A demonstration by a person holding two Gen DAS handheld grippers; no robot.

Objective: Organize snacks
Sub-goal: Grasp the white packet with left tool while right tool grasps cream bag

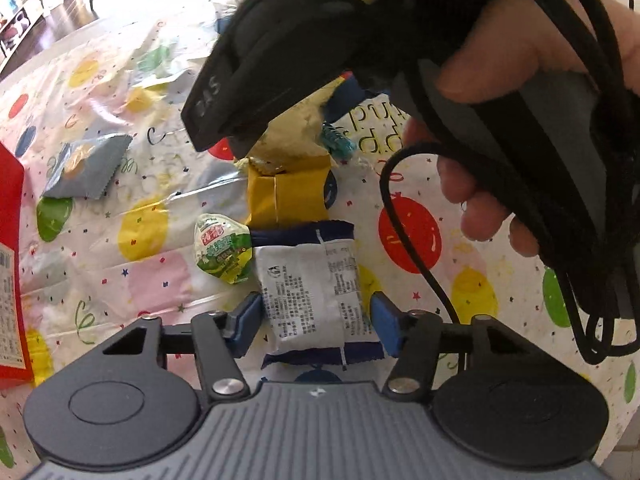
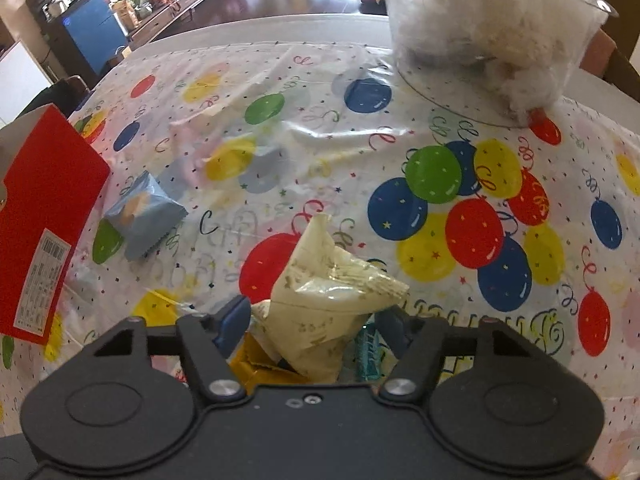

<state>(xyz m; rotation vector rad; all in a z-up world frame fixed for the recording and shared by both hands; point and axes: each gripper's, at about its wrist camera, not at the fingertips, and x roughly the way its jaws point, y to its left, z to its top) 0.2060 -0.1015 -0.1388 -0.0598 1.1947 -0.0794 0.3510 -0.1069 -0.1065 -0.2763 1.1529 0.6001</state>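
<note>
Tub (image 2: 492,40) at bench (image 2: 320,128) far edge, pale snacks inside. Right gripper (image 2: 316,320) clamps cream packet (image 2: 324,300) above bench. Left gripper (image 1: 316,316) spread, straddling white packet (image 1: 308,296).

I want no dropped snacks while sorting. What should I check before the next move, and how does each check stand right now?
1. Right tool holds the cream packet: ok, both fingers press its sides.
2. Left tool straddles the white packet: ok, open, one finger on each side.
3. Left fingers touching that packet: cannot tell.
4. Green jelly cup clear of the left tool: ok, apart but close.
5. Cable clear of the left tool: not ok, it hangs beside the right finger.
6. Clear container reachable: ok, open tablecloth ahead.
</note>
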